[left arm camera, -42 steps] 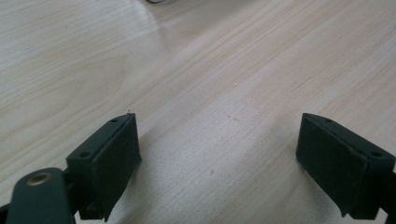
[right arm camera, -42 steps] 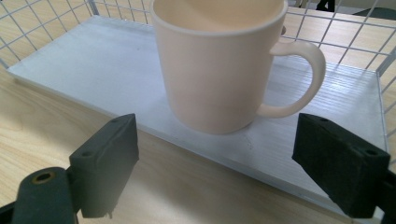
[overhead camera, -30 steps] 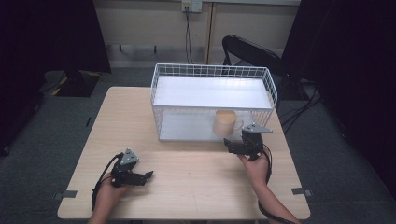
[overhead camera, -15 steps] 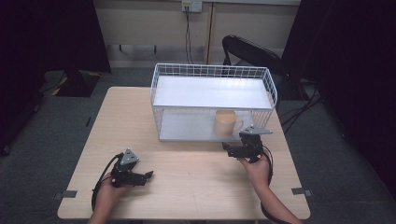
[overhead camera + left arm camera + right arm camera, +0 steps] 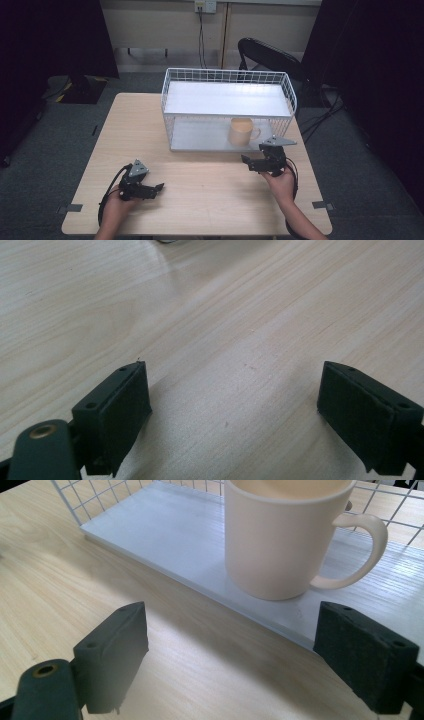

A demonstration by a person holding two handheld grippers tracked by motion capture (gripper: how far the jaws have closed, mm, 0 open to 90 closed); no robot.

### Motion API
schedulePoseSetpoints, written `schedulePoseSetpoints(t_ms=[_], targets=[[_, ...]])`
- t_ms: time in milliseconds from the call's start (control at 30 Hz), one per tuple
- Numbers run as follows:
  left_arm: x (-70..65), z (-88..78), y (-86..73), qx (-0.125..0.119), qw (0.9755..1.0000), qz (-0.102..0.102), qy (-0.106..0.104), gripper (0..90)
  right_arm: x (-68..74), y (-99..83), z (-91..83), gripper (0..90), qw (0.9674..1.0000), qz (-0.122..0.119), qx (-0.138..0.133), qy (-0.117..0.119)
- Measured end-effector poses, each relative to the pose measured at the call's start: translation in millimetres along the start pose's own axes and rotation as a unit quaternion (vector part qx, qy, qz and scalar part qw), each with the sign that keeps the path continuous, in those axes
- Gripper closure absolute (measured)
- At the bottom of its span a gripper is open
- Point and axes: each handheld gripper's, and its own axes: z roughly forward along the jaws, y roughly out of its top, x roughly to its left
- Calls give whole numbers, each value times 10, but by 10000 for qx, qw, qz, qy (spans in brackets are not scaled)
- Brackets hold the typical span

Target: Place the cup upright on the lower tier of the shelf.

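A cream mug [image 5: 242, 131] [image 5: 280, 535] stands upright on the lower white shelf of a white wire rack [image 5: 227, 77], its handle toward the right. My right gripper [image 5: 251, 163] [image 5: 240, 650] is open just in front of the shelf edge, a little apart from the mug, jaws wide with nothing between them. Near the table's front left, my left gripper [image 5: 155, 189] [image 5: 235, 410] is open over bare wood, empty.
The rack's lower shelf board [image 5: 165, 535] lies low on the light wooden table [image 5: 135, 130]. Behind the table stand a dark chair [image 5: 270, 55] and cables on grey carpet. Bare wood spans the space between the two grippers.
My right gripper has drawn back from the mug toward the table's front, leaving the mug standing on the shelf. The left gripper has stayed put.
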Motion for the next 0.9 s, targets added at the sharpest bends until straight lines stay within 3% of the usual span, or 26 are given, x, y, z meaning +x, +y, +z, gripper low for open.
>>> schedulePoseSetpoints(t_ms=[567, 900], targets=[[-1, 0, 0, -3, 10000, -6, -2, 132, -40, -146, -162, 133, 9996, -253, 95, 124], [0, 0, 0, 1, 10000, 0, 0, 132, -102, -228, -275, 133, 9995, -270, 128, 140]])
